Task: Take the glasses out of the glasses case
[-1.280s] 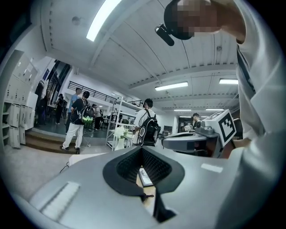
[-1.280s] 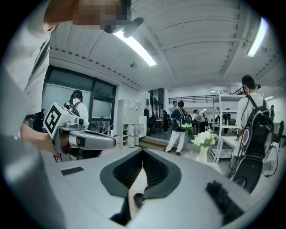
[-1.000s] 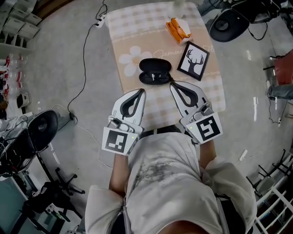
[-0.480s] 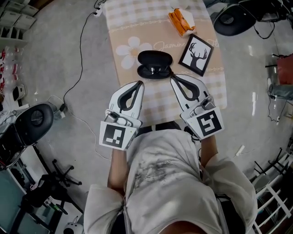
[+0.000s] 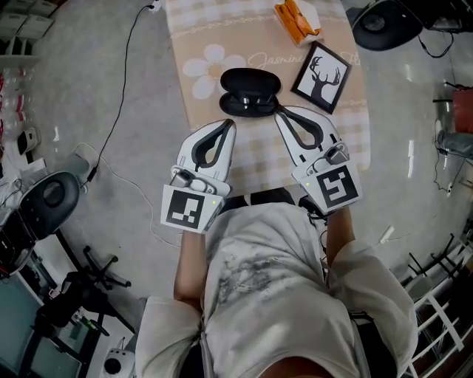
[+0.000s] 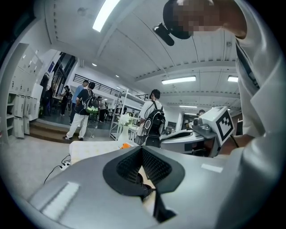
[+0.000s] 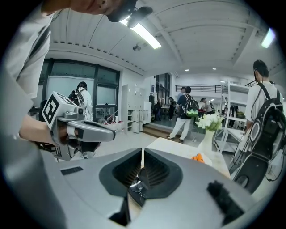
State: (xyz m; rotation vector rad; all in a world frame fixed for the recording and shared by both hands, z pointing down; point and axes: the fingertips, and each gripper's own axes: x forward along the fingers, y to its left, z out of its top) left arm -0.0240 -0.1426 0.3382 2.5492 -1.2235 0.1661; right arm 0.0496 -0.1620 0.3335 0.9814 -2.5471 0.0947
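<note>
A black glasses case (image 5: 250,91) lies open on the beige checked mat (image 5: 214,29), with dark glasses (image 5: 248,106) in its near half. The left gripper (image 5: 231,122) is shut and empty, its tip just short of the case's near left side. At the case's near right end is the tip of the right gripper (image 5: 278,112), also shut and empty. In the left gripper view the jaws (image 6: 142,148) meet at the tip, and part of the case (image 6: 144,189) shows below them. The right gripper view shows its jaws (image 7: 142,153) closed, with the glasses (image 7: 136,185) seen through the gap.
A framed deer picture (image 5: 319,67) lies right of the case, and an orange object (image 5: 295,18) sits farther back. A vase of white flowers (image 7: 207,129) stands on the table. Cable (image 5: 111,125) and a black chair (image 5: 50,199) are on the floor at left. People stand in the background (image 6: 82,107).
Both grippers have moved forward towards the case, still shut. The head view has shifted, so the mat and case sit higher in the frame.
</note>
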